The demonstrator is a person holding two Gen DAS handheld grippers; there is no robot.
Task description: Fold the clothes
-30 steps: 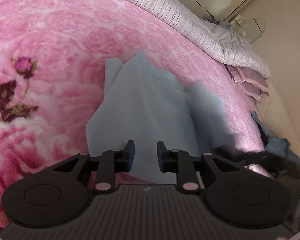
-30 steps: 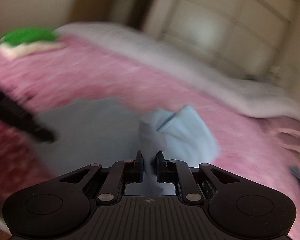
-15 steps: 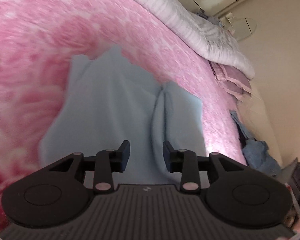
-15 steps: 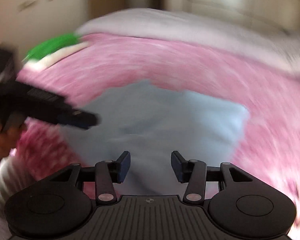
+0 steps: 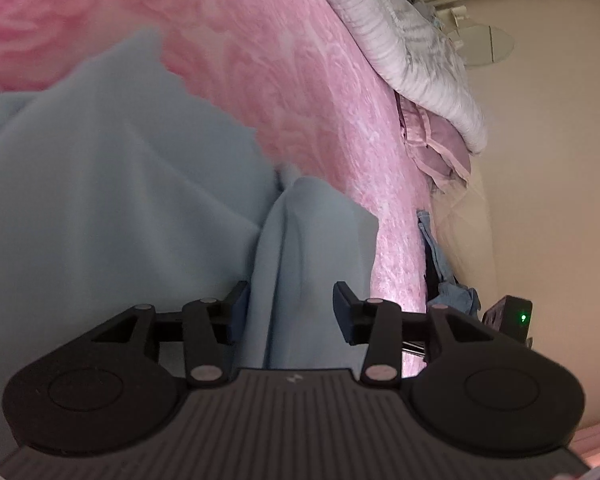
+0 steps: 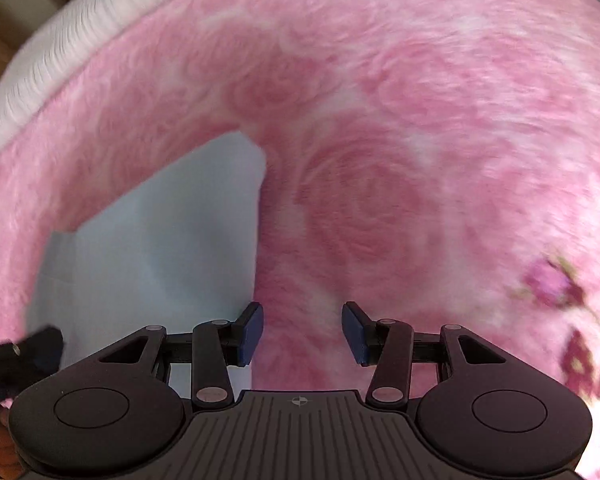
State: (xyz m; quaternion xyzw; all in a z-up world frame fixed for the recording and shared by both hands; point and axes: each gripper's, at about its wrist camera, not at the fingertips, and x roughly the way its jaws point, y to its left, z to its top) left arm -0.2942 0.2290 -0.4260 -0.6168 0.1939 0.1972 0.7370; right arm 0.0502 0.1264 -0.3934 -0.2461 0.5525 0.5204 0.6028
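Pink rose blanket [image 6: 380, 120] carries one light-blue garment [image 5: 120, 200], its left part cut off; my left gripper [image 5: 288, 312] is opening over a raised fold, my right gripper [image 6: 302, 332] gapes, empty, beside its edge

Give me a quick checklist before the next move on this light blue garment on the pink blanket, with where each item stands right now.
1. Right gripper empty: ok, jaws apart over bare pink blanket, nothing between them.
2. Left gripper free of cloth: cannot tell, jaws opening with a raised fold of the light blue garment between them; contact unclear.
3. Garment lying flat: not ok, ridges and a raised fold show in the left view.
4. Garment's right edge tidy: ok, it runs straight.
5. Grippers clear of each other: ok, the left one sits at the garment's far side.
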